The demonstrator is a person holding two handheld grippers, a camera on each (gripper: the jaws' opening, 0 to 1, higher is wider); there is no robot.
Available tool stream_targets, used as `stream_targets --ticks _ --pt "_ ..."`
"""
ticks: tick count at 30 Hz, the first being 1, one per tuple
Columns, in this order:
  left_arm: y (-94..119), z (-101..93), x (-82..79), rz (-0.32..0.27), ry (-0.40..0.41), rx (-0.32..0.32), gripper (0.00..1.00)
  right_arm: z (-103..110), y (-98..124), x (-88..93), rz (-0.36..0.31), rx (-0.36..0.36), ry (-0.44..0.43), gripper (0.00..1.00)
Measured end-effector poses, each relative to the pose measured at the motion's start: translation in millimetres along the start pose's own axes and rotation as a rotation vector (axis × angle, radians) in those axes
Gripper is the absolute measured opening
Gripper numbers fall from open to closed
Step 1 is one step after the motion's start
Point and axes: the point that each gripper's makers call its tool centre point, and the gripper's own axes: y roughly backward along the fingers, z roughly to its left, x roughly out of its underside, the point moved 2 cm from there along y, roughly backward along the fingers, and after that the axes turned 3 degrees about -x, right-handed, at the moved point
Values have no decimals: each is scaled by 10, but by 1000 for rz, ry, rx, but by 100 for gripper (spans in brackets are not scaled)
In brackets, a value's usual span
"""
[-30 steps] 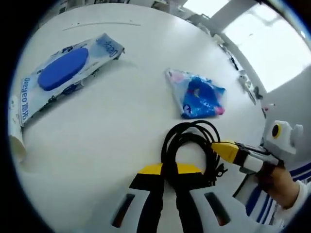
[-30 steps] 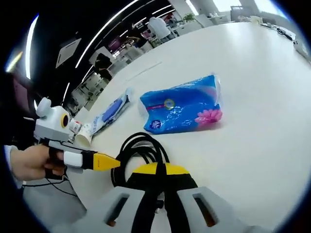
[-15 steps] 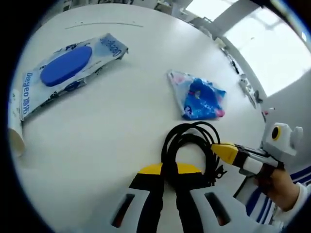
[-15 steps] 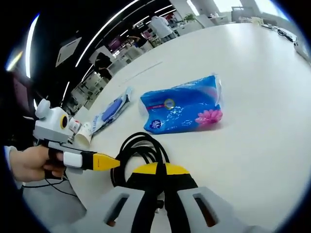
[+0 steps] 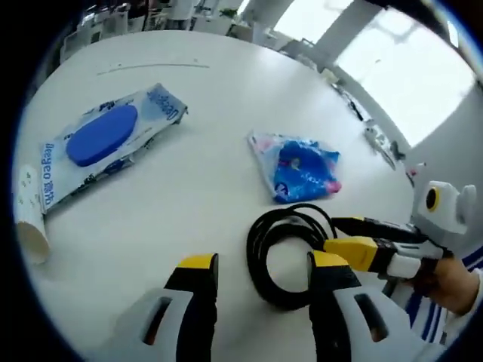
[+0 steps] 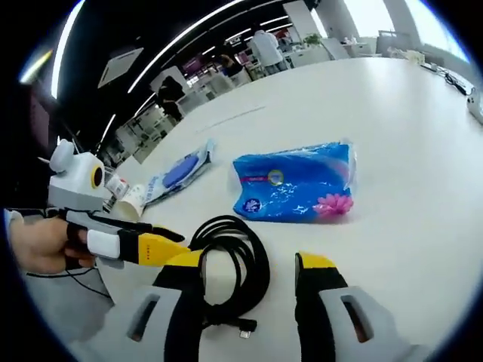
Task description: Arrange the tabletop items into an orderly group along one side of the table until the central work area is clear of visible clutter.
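Coiled black cable [image 5: 287,253] lying free on the table [image 5: 204,188] between the parted jaws of both left gripper [image 5: 260,275] and right gripper [image 6: 249,271]; any nudge could uncoil it.

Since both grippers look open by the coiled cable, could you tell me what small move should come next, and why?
Probably reach for the blue tissue pack with the right gripper: both grippers' jaws stand open, the black cable coil lies loose on the table, and the pack sits just ahead.
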Motion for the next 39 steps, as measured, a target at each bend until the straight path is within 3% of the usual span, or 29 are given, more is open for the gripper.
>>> stream_targets --ticks 2,6,20,27,39 --pt "29 11 -30 2 -52 -7 49 14 -2 -48 -15 7 25 44" --pt "94 45 -97 -20 -21 -3 53 79 23 -131 -26 2 28 44" --pt "337 242 -99 -51 22 -20 48 232 -2 -203 -5 5 66 41" --pt "494 420 -117 -88 70 -35 43 340 -66 -209 2 -5 84 39" --pt "825 822 -75 -131 147 -86 42 669 -246 -273 10 -28 134 36"
